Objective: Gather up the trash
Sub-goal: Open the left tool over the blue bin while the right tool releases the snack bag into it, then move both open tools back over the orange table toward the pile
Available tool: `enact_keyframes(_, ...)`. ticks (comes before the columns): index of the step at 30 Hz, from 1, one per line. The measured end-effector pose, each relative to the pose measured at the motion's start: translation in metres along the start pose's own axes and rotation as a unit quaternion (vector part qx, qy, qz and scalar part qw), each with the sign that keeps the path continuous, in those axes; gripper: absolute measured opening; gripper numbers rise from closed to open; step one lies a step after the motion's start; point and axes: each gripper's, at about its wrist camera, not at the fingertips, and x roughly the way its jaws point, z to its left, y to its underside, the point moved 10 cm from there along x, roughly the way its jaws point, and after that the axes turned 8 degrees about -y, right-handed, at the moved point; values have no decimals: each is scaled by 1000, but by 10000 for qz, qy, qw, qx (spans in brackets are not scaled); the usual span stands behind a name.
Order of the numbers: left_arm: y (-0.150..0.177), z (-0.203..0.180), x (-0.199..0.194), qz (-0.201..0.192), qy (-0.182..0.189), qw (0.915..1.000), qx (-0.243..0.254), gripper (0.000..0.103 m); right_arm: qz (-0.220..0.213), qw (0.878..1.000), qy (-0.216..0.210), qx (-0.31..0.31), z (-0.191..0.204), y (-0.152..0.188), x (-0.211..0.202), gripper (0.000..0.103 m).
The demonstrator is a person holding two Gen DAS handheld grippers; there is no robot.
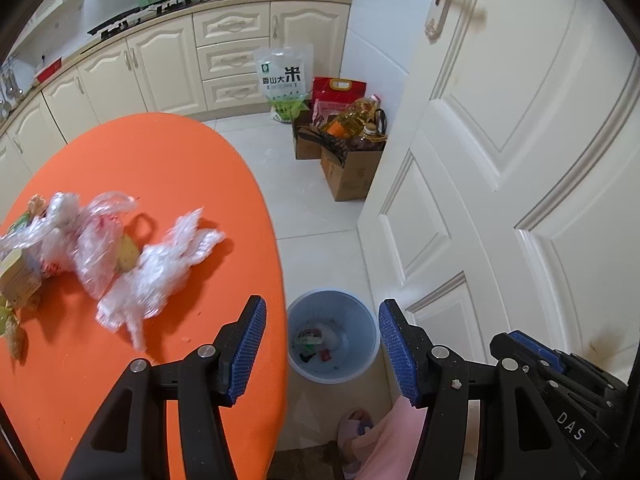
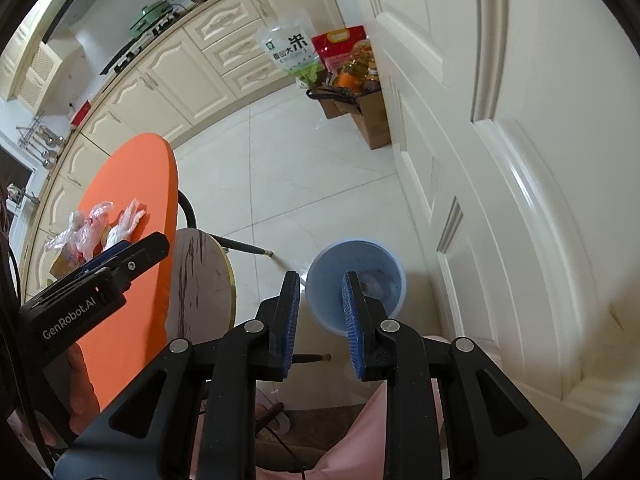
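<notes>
A pale blue trash bin (image 1: pixel 370 346) stands on the floor between the orange round table (image 1: pixel 168 160) and a white door. Some wrappers (image 1: pixel 314 340) lie in its bottom. My left gripper (image 1: pixel 322 304) hangs above the bin, open, with nothing between its blue pads. Crumpled clear plastic bags (image 1: pixel 160 268) and a small carton (image 1: pixel 16 280) lie on the table to its left. In the right wrist view my right gripper (image 2: pixel 321 280) hovers over the bin (image 2: pixel 380 256) with a narrow gap and nothing in it. The bags (image 2: pixel 124 220) show far left.
The white door (image 1: pixel 500 160) stands close on the right. Cardboard boxes with oil bottles (image 1: pixel 348 148) and rice bags (image 1: pixel 284 80) sit by the cabinets. A round stool (image 2: pixel 200 280) stands beside the table. A person's pink clothing (image 2: pixel 360 440) and a slipper (image 1: pixel 354 424) are below.
</notes>
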Motion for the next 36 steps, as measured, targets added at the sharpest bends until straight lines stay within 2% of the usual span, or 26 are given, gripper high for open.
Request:
enact_keyframes(4,10,8,-17,-72,-37,10000,-20,55,-111,9998,-23,-176,18,5,-12,23)
enact_keyframes(6,17,14,-29,-134,-3,9999,-75,55,-167,9994,-15,-297,29,8,-18,26)
enact_keyframes(10,32,31,-56,-307,-84,9994,-167,56,-341,9976,79,-603,56,16,-35,56)
enact_keyframes(12,40,41,-68,-364,-151,9989,-243,57,-462,9960,108,-753,70,19,-43,64)
enact_keyframes(14,51,52,-84,-420,-149,9984,-348,57,-564,9945,80,-884,85,24,-53,77)
enact_keyframes(17,67,67,-112,-595,-219,9967,-497,62,-765,9911,-27,-1087,111,34,-67,88)
enact_keyframes(21,86,92,-149,-885,-423,9927,-697,66,-889,9878,-220,-1258,143,47,-80,91)
enact_keyframes(25,106,121,-186,-1184,-622,9864,-959,75,-989,9839,-444,-1420,174,59,-89,101)
enact_keyframes(29,127,145,-214,-1396,-842,9800,-1145,79,-957,9801,-568,-1644,202,72,-89,102)
enact_keyframes(36,165,187,-244,-1491,-1110,9704,-1543,83,-774,9734,-670,-2052,245,92,-75,102)
